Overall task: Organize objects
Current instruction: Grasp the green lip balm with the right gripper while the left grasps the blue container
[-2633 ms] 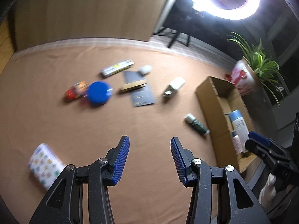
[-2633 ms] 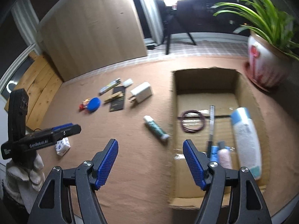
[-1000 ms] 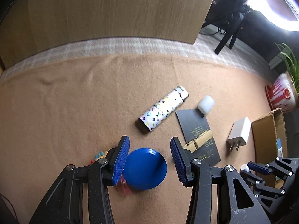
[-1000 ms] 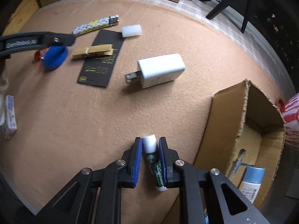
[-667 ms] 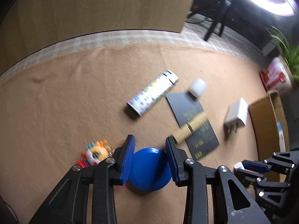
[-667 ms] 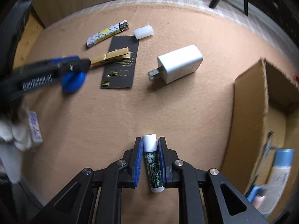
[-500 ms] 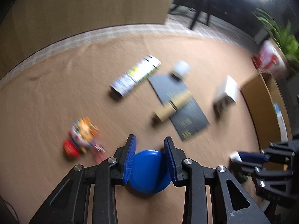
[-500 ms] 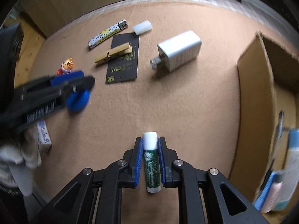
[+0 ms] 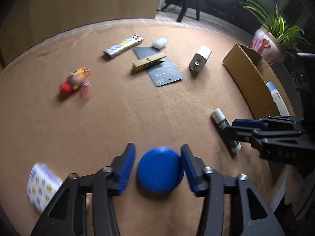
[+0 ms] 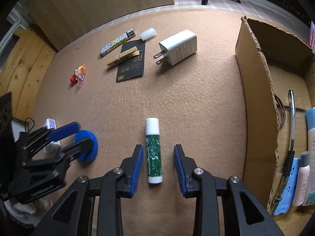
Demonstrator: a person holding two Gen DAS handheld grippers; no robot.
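Both my jaws have just been opening, letting go.
Left gripper [image 9: 158,167] straddles the round blue lid [image 9: 159,169]; right gripper [image 10: 158,165] stands apart around the green, white-capped tube [image 10: 153,149].

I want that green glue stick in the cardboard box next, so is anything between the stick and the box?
Nothing lies on the cloth between the glue stick and the cardboard box. Only the box's own upright near wall stands there, so the stick would have to go over it.
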